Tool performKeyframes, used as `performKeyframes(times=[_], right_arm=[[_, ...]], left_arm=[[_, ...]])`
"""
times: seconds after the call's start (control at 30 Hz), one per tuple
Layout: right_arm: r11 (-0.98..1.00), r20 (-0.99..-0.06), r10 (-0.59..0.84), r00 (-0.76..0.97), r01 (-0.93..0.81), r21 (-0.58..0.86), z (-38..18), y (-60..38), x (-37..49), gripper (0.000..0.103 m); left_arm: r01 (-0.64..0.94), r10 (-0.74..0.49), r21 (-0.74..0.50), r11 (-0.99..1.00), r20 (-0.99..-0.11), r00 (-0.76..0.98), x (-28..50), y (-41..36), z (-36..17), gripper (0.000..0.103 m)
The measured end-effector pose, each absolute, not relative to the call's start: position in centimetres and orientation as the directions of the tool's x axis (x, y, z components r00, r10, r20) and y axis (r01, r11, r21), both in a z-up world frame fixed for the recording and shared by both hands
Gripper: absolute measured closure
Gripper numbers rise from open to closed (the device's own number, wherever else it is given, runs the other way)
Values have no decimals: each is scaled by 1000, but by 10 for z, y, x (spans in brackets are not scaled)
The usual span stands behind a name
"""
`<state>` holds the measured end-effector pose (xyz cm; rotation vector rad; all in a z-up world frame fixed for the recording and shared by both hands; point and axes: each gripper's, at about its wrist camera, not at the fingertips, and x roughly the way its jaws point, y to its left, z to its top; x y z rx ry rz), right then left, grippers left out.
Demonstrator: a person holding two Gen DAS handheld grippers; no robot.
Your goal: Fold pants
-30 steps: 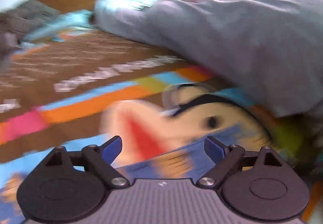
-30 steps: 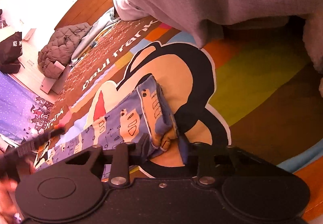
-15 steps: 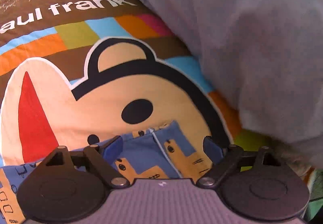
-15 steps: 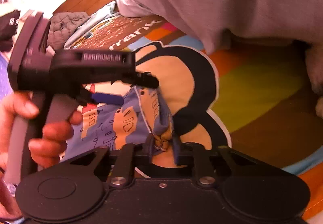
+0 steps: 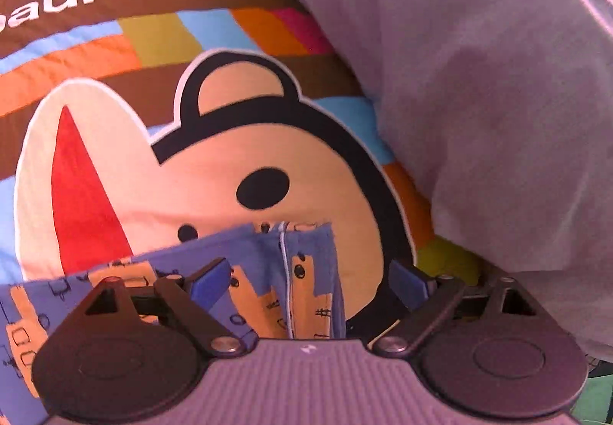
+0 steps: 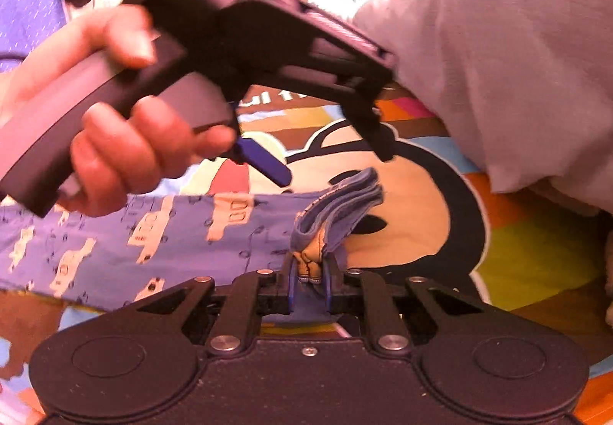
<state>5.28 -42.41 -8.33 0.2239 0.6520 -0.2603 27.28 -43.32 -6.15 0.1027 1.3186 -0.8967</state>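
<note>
Right claw [image 6: 309, 277] pinching pants [image 6: 214, 229]; left claw [image 5: 312, 277] apparently open above them

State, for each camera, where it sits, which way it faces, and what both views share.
Left wrist: sits on the left hand-held gripper, looking steeply down at the pants between its open fingers on the cartoon bedspread; no body part shows.
Right wrist: sits on the right hand-held gripper, looking across the bed; its fingers, which have just been closing, pinch the pants' bunched edge. The person's hand holding the left hand-held gripper shows.
Shared: pants, bedspread, grey blanket.
</note>
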Motion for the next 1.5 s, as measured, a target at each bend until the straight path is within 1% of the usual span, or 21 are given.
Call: performKeyframes(times=[0.07, 0.17, 0.23, 0.27, 0.3, 0.33, 0.37, 0.47, 0.57, 0.6, 0.67, 0.73, 0.8, 0.83, 0.87, 0.9, 0.97, 1.1, 1.27, 1.4, 1.5], right_arm=[[943, -618, -155, 771, 302, 140, -83, -425, 52, 89], [937, -618, -144, 773, 308, 167, -84, -429, 53, 89], [934, -620, -138, 772, 310, 178, -86, -431, 54, 89], [934, -620, -137, 772, 309, 179, -86, -430, 55, 89], [934, -620, -135, 773, 307, 180, -86, -430, 55, 89], [935, -621, -133, 772, 306, 181, -87, -430, 56, 89], [935, -621, -130, 773, 304, 183, -87, -430, 56, 89], [935, -620, -117, 776, 296, 194, -88, -427, 53, 89], [936, -621, -113, 775, 294, 196, -89, -427, 55, 89], [936, -622, -113, 775, 293, 195, -89, -427, 55, 89], [936, -623, -112, 774, 293, 196, -89, -428, 55, 89], [935, -625, -109, 773, 293, 199, -90, -429, 56, 89], [935, -630, -105, 770, 291, 201, -90, -430, 57, 89], [936, -633, -102, 768, 290, 201, -90, -430, 58, 89], [936, -635, -100, 766, 288, 200, -91, -430, 59, 89], [937, -637, -98, 765, 286, 199, -91, -429, 60, 89], [938, -640, -95, 763, 284, 200, -91, -430, 61, 89], [934, -636, -84, 767, 282, 217, -92, -433, 60, 89], [940, -602, -49, 797, 241, 242, -82, -438, 55, 89], [979, -581, -34, 813, 144, 143, -47, -425, 64, 89], [995, -564, 14, 826, 47, 93, -21, -406, 75, 89]], left_arm=[[641, -510, -402, 654, -860, -19, 267, -434, -60, 10], [690, -486, -347, 635, -874, 8, 260, -444, -55, 10], [722, -438, -264, 639, -897, 60, 254, -452, -52, 16], [739, -397, -197, 644, -912, 104, 250, -457, -50, 29], [753, -344, -108, 650, -925, 164, 244, -462, -50, 44], [765, -316, -57, 642, -928, 196, 239, -464, -50, 47], [782, -317, -42, 622, -927, 202, 235, -464, -50, 48], [795, -360, -104, 598, -921, 150, 230, -460, -47, 48], [788, -404, -190, 585, -911, 81, 230, -460, -44, 35], [794, -406, -191, 577, -911, 76, 228, -461, -44, 32], [822, -386, -143, 551, -917, 100, 221, -465, -44, 32], [849, -334, -46, 527, -929, 156, 212, -470, -48, 39], [856, -290, 13, 516, -938, 189, 207, -474, -54, 56], [855, -279, 18, 518, -942, 188, 206, -474, -56, 61], [853, -276, 9, 521, -944, 179, 207, -473, -58, 74], [849, -281, -6, 528, -945, 168, 208, -472, -60, 82], [837, -301, -17, 547, -937, 177, 210, -466, -59, 89], [771, -377, -149, 619, -918, 125, 227, -444, -51, 92], [661, -478, -302, 687, -873, 99, 250, -404, -31, 93], [612, -576, -399, 682, -810, 113, 265, -364, -4, 93], [596, -615, -431, 677, -777, 137, 274, -328, 16, 93]])
